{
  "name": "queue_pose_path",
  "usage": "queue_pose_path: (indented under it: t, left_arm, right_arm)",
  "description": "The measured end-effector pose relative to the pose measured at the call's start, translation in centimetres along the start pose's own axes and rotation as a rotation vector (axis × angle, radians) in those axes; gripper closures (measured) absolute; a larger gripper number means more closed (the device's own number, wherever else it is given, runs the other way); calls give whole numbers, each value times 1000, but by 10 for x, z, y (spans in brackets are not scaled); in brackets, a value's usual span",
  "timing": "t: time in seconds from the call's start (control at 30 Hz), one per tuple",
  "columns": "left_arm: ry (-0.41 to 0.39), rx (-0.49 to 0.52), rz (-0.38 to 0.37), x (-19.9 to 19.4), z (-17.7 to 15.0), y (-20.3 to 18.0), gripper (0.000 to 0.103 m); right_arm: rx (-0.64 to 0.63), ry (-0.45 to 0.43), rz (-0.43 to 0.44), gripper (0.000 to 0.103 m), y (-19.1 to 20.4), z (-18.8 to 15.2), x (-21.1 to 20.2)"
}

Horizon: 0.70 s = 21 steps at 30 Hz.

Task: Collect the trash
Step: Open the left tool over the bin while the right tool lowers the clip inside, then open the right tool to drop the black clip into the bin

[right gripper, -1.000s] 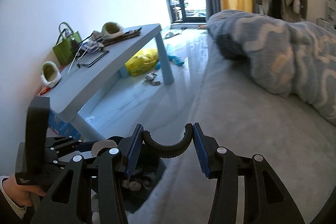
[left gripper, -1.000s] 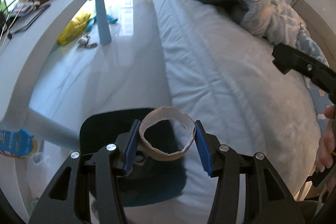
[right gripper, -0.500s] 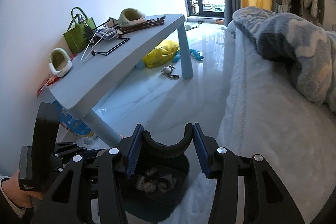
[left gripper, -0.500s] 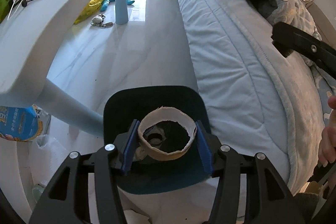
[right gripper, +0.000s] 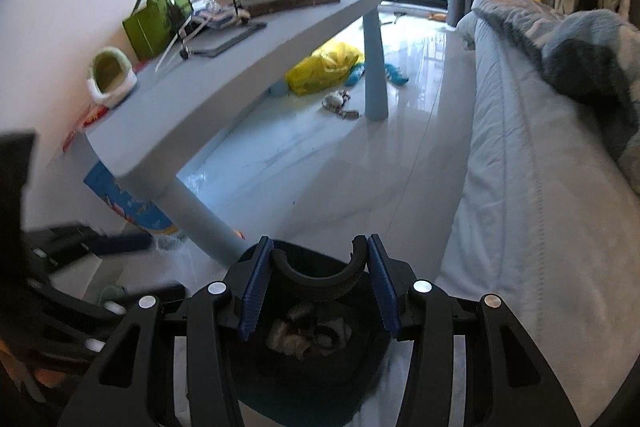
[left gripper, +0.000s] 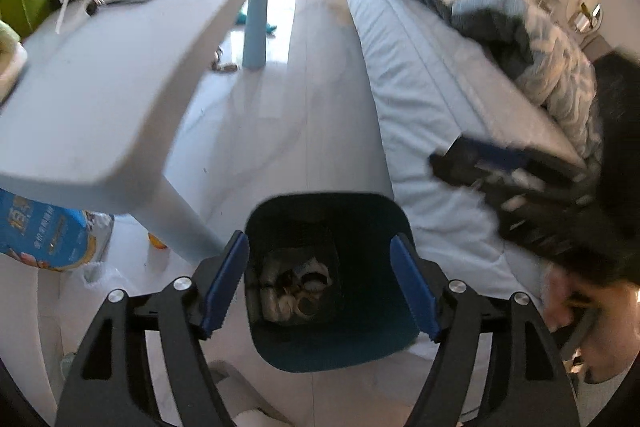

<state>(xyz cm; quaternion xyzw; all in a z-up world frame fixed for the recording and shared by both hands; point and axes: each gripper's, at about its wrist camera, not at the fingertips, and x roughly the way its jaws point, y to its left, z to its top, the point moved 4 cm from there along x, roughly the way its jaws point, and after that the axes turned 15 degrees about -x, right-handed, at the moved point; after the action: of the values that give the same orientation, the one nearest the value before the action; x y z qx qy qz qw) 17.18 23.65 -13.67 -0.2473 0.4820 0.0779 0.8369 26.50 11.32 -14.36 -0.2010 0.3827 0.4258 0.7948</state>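
Left hand-held gripper (left gripper: 320, 281) spread above bin (left gripper: 280, 351)

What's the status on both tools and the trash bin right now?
Left tool open, empty, over the bin. Right tool shut on black curved piece above bin. Nothing blocking the opening.

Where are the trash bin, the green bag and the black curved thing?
trash bin (left gripper: 384, 205), left wrist view, on its far rim.
green bag (right gripper: 154, 27), right wrist view, on its front face.
black curved piece (right gripper: 320, 277), right wrist view, on its curved middle.
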Motion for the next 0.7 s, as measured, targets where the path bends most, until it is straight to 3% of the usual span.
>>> queue_pose_path:
  t: [0.37,0.7]
  left_arm:
    - [-127,-11,-45,-47,20,8,27]
    - [-206,-16,-71,-75,32,10,38]
  right_arm:
    - [-53,136,39,54,31,-14,54]
    - [-100,262,56,52,50,-37,90]
